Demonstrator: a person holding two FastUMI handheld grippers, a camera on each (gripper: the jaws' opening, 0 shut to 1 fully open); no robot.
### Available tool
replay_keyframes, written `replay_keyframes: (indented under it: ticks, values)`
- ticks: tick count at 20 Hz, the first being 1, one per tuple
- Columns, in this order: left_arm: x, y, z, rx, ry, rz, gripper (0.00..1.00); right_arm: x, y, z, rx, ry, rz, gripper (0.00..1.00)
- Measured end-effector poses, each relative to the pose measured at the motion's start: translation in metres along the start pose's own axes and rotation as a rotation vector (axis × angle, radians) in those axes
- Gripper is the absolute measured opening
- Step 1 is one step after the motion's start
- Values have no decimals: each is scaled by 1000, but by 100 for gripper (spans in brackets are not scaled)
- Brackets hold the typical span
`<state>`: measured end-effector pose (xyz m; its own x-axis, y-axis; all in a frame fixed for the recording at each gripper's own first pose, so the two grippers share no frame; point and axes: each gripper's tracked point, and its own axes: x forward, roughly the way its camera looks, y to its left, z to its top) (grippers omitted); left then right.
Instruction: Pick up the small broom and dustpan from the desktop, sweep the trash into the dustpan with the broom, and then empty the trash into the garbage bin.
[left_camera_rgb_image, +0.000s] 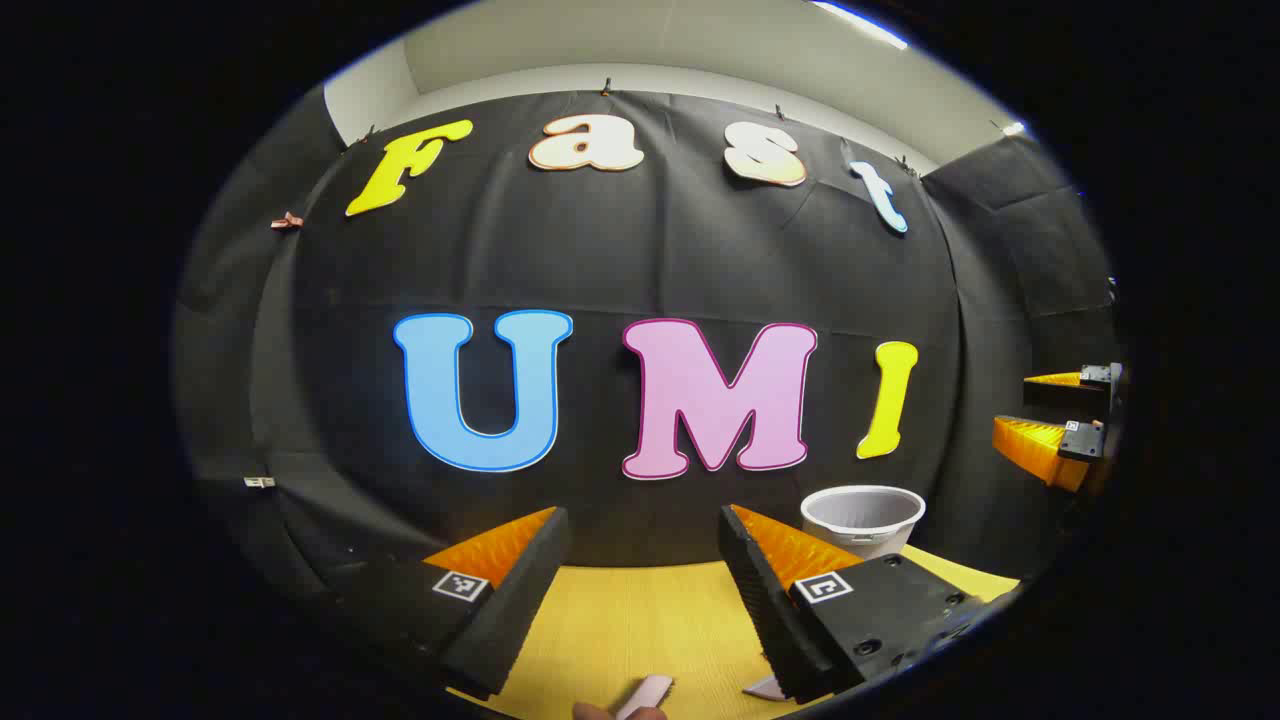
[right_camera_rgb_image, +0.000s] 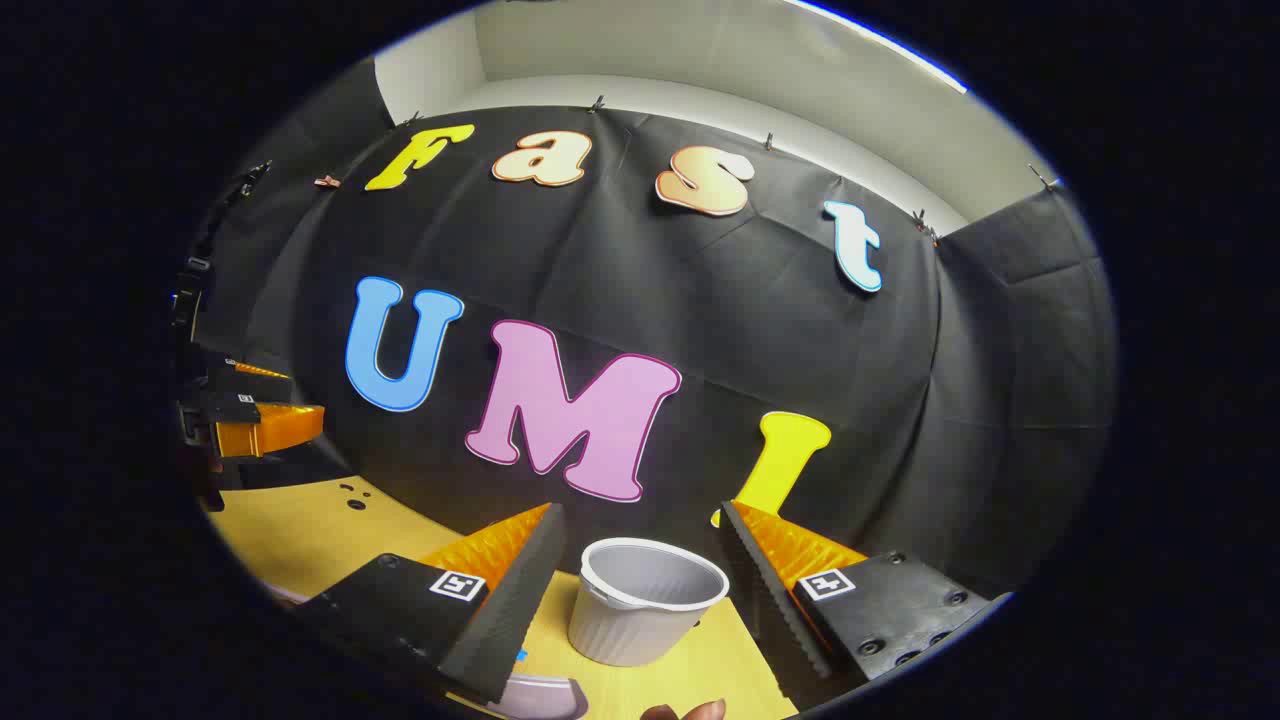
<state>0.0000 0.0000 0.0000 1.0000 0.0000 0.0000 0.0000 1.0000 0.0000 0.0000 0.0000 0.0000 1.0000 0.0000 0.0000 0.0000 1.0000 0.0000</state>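
Plainly, garbage bin (right_camera_rgb_image: 640, 605) is pale grey, ribbed, open-topped, upright.

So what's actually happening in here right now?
A person holds two grippers above a yellow desktop. The left gripper and the right gripper both have their fingers spread with nothing between them. A small grey garbage bin stands on the desk near the black cloth wall, just ahead of the right gripper. The sweeping hasn't started; neither tool is in a grip.

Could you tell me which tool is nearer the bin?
Right. The right tool faces the bin straight ahead between its open fingers; the left tool has it ahead, off to its right.
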Motion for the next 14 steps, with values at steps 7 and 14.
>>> replay_keyframes:
  ticks: [7,14]
  values:
    - [-1,-9,-1,17,19,-5,95,4,5,-11,32,17,31,97]
    - [-3,-6,-1,25,26,5,95,6,8,-10,49,19,46,97]
